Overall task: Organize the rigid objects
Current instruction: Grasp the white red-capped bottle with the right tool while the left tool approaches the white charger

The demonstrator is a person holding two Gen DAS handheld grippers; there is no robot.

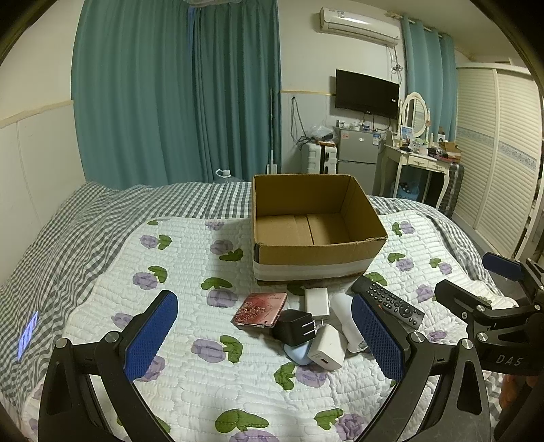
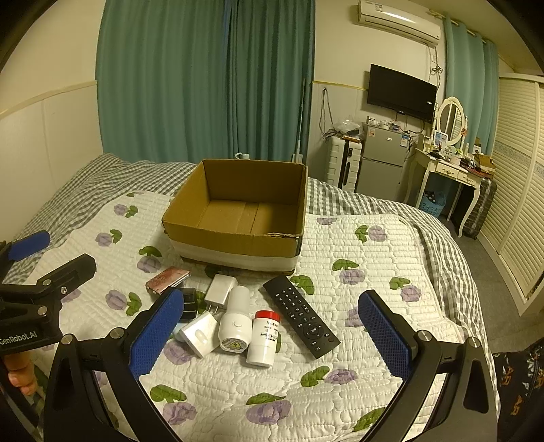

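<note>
Home bedroom: bed with floral quilt over checked sheet, teal curtains, wall television, air conditioner, small fridge, mirrored dressing table, louvred wardrobe.

Left claw spread wide, empty, right claw likewise, held side by side

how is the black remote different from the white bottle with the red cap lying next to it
The black remote is flat, slim and covered in buttons; the white bottle is round and thick, with a printed label. The remote is all black, while the bottle is white with a red cap. The remote is the longer of the two. Both lie on the floral quilt, side by side, in front of the empty cardboard box.
</note>
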